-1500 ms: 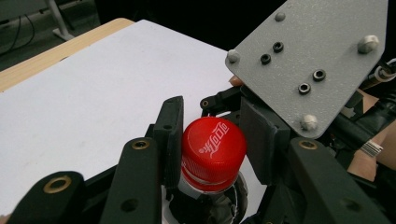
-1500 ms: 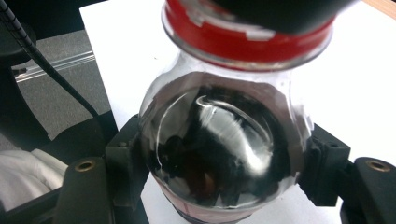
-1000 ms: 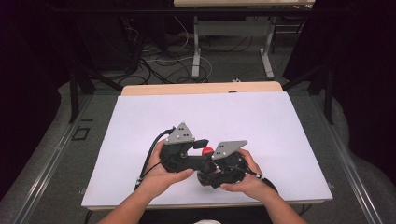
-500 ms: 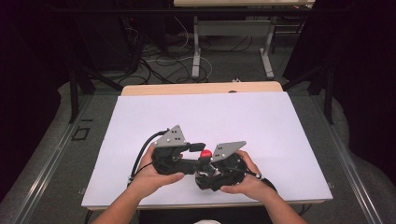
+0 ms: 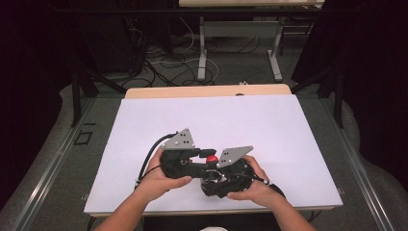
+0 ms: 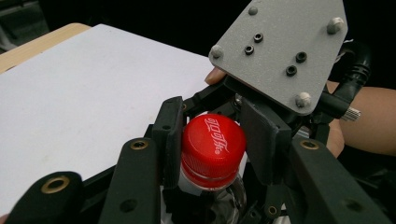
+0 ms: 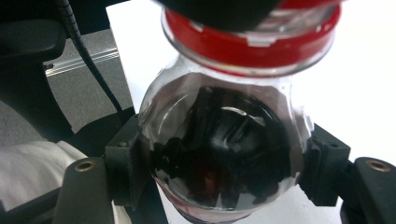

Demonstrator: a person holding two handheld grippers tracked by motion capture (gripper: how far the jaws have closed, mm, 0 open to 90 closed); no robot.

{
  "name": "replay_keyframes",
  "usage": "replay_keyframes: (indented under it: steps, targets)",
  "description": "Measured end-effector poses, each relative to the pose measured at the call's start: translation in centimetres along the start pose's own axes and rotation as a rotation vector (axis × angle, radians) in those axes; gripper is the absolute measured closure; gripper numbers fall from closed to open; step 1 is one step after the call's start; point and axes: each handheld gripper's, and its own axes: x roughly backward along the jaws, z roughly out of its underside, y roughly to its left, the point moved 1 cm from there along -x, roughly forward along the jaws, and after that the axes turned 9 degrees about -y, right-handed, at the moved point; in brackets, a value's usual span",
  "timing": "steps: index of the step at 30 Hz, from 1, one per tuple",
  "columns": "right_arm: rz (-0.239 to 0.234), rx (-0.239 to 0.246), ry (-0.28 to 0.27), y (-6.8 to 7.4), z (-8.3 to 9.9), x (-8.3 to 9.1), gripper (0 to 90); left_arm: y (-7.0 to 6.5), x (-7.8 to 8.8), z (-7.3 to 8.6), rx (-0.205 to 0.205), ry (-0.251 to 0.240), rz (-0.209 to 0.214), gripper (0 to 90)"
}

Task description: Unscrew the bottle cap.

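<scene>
With the right gripper (image 7: 224,186) clamped on the clear bottle (image 7: 222,158), the left gripper's (image 6: 212,140) jaws have just closed onto its red cap (image 6: 213,140), so unscrewing remains.

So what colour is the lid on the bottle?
Red, with white writing on top; the cap shows best in the left gripper view.

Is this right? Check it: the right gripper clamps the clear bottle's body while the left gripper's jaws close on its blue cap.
Wrong on one point: the cap is red, as the left gripper view shows. The right gripper clamps the clear bottle, and the left gripper has just closed on the cap.
</scene>
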Motion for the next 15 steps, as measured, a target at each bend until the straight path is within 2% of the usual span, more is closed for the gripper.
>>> replay_keyframes:
  steps: [2,5,11,15]
  targets:
    - [0.009,0.000,0.008,-0.07,0.03,0.00,30.0,-0.26,-0.06,-0.11,-0.019,0.008,-0.026,61.5]
    - [0.017,-0.007,0.009,-0.10,0.05,-0.04,30.0,-0.54,-0.18,-0.29,-0.026,0.020,-0.058,61.6]
    - [0.040,-0.009,0.009,-0.22,0.06,-0.03,30.0,-0.72,-0.32,-0.59,-0.026,0.018,-0.082,61.7]
    - [0.042,-0.006,0.012,-0.27,0.06,0.06,30.0,-0.70,-0.31,-0.68,-0.025,0.026,-0.082,61.7]
